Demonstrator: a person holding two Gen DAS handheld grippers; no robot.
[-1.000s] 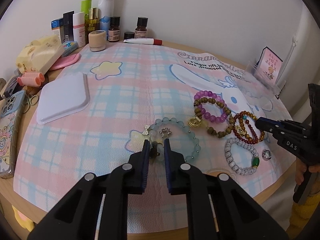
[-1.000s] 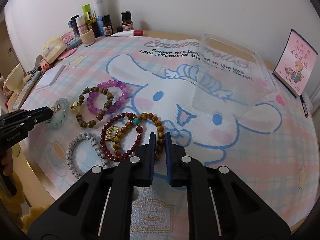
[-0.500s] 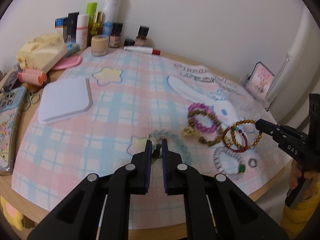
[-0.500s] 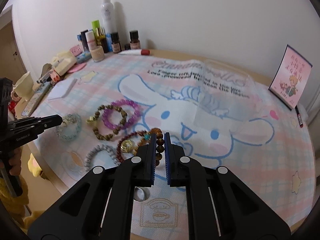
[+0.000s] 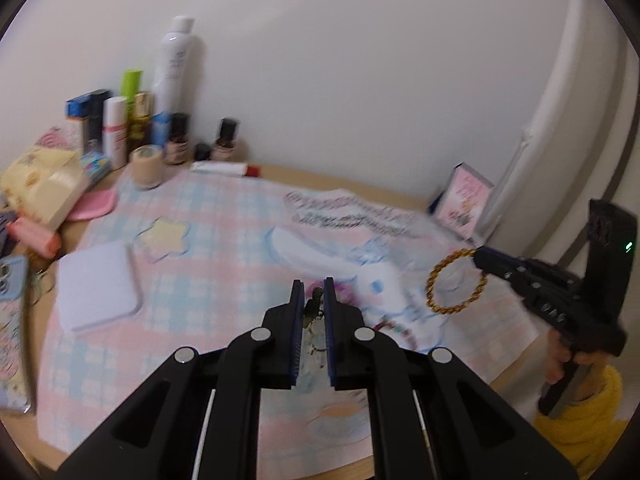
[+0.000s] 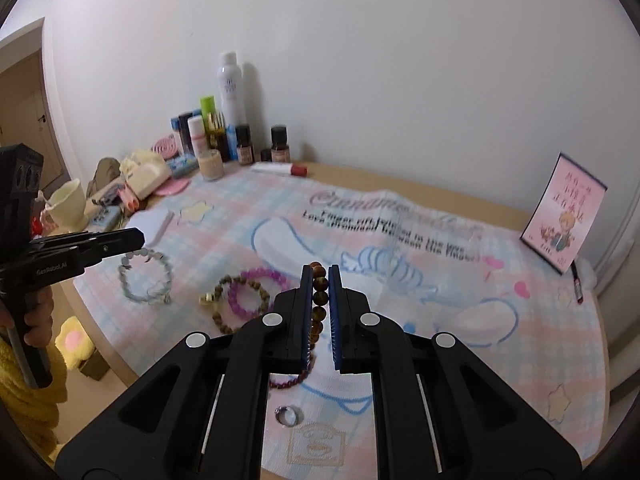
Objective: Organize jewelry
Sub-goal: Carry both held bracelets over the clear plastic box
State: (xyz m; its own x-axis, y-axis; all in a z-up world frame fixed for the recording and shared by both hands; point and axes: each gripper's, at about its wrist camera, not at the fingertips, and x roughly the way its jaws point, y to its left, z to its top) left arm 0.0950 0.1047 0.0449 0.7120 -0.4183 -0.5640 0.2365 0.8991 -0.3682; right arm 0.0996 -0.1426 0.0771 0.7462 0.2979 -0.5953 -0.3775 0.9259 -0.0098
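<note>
My left gripper is shut on the pale blue bead bracelet, which hangs from it above the mat; its charms show between the pads in the left wrist view. My right gripper is shut on the brown bead bracelet, which hangs as a ring in the left wrist view. A purple bracelet, an olive wood bead bracelet, a dark red bracelet and a silver ring lie on the mat. The clear box stands behind them.
Cosmetic bottles and tubes crowd the far left of the round table. A white pad and a phone lie at the left. A pink card stands at the right edge.
Both grippers have risen from the mat, each lifting its bracelet clear of the pile. The views now tilt up toward the wall.
</note>
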